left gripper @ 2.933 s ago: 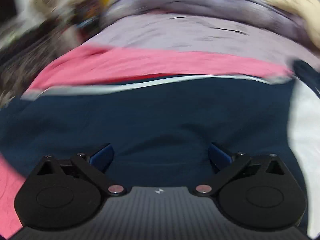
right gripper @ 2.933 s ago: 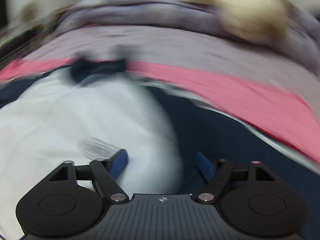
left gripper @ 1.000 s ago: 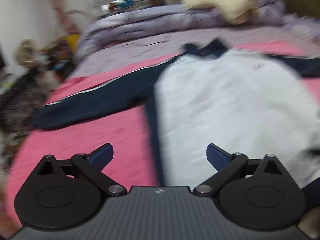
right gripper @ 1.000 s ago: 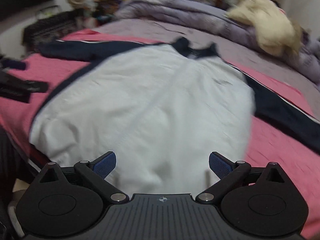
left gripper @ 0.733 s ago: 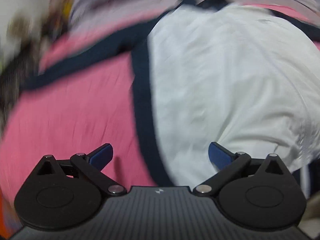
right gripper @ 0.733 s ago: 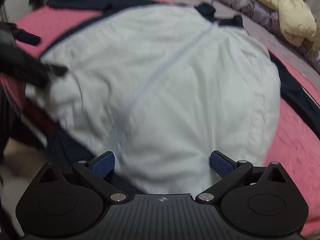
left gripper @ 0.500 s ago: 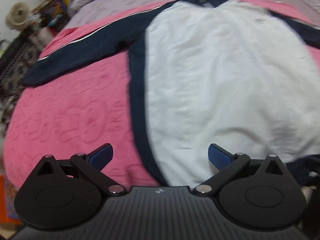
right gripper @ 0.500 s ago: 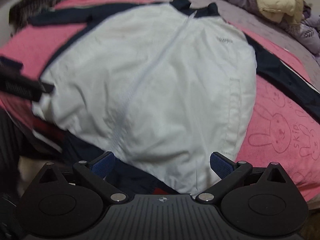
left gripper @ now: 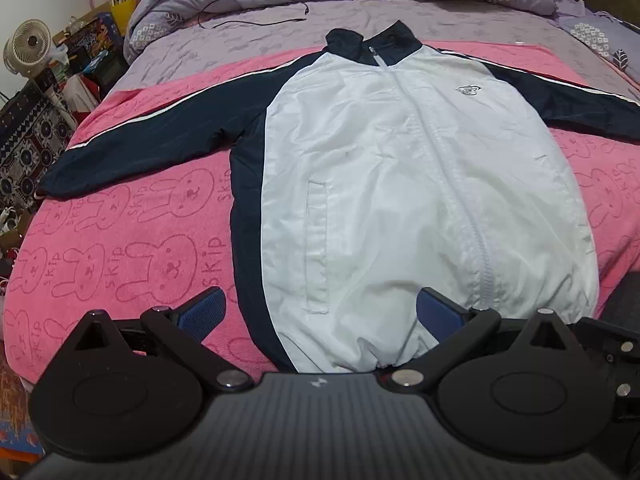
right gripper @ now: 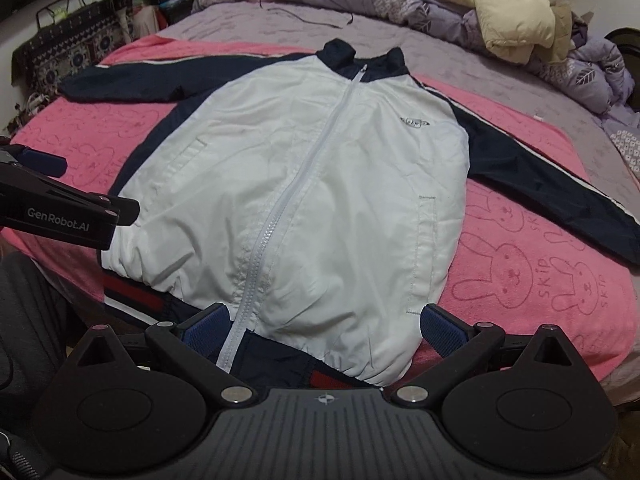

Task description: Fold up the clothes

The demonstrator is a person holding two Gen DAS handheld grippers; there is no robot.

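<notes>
Both hand-held grippers, left [left gripper: 318, 312] and right [right gripper: 322, 326], gape wide above the flat jacket [left gripper: 400, 184].

Pink blanket [left gripper: 132, 248] bare both sides of jacket [left gripper: 400, 184]; duvet [right gripper: 400, 4] behind.

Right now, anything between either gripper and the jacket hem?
Nothing visible. The left gripper and right gripper are both open just short of the jacket hem, which lies flat on the pink blanket.
</notes>
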